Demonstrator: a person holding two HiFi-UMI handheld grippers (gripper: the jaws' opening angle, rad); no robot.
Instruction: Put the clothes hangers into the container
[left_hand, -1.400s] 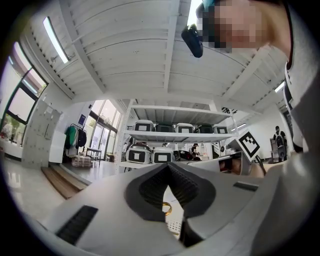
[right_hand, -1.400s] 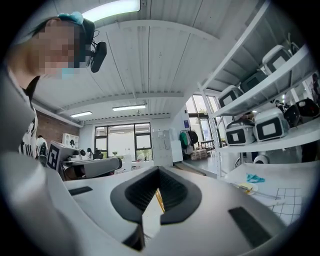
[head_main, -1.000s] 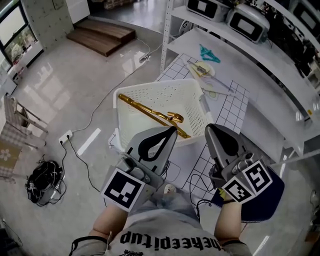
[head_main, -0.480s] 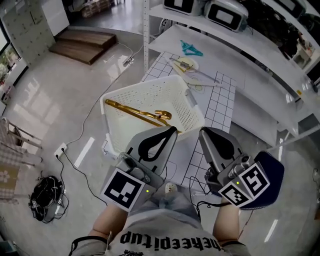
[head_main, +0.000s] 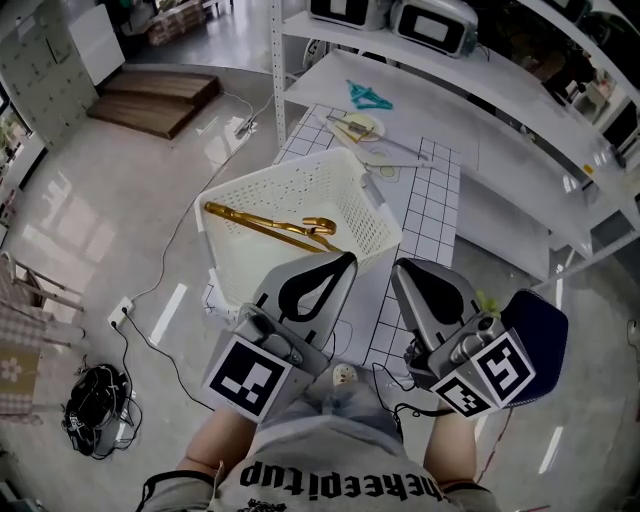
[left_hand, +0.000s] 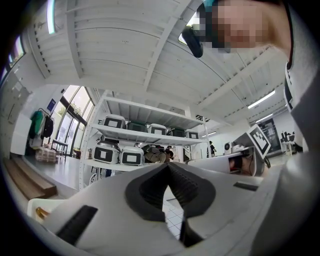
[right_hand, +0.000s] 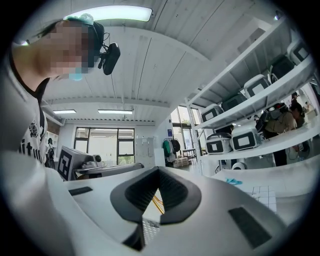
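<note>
Nearest, at the bottom of the head view, are the two grippers, each with one marker cube. The left gripper (head_main: 343, 262) has its jaws shut tip to tip with nothing between them, as its own view confirms (left_hand: 167, 165). The right gripper (head_main: 400, 270) is likewise closed and empty (right_hand: 158, 169). Both are held level, side by side and apart, just short of the basket.

Just beyond their tips stands one white perforated container (head_main: 352, 198), resting on a gridded mat (head_main: 432, 205). One gold hanger (head_main: 265, 224) lies inside it, slanting across the bottom with its hook towards the grippers. A strip of that gold hanger also shows through the gap behind the right gripper's closed tips.

Farther along the mat lies one teal hanger (head_main: 366, 97). Between it and the container lie two paler hangers (head_main: 362, 128), though their outlines run together.

Past these is white shelving (head_main: 520, 110). The head view shows two black-and-white appliances (head_main: 432, 22) on it.

On the floor to the left are one black bundle (head_main: 94, 396), one cable (head_main: 190, 215), and one wooden platform (head_main: 152, 100) farthest off.
</note>
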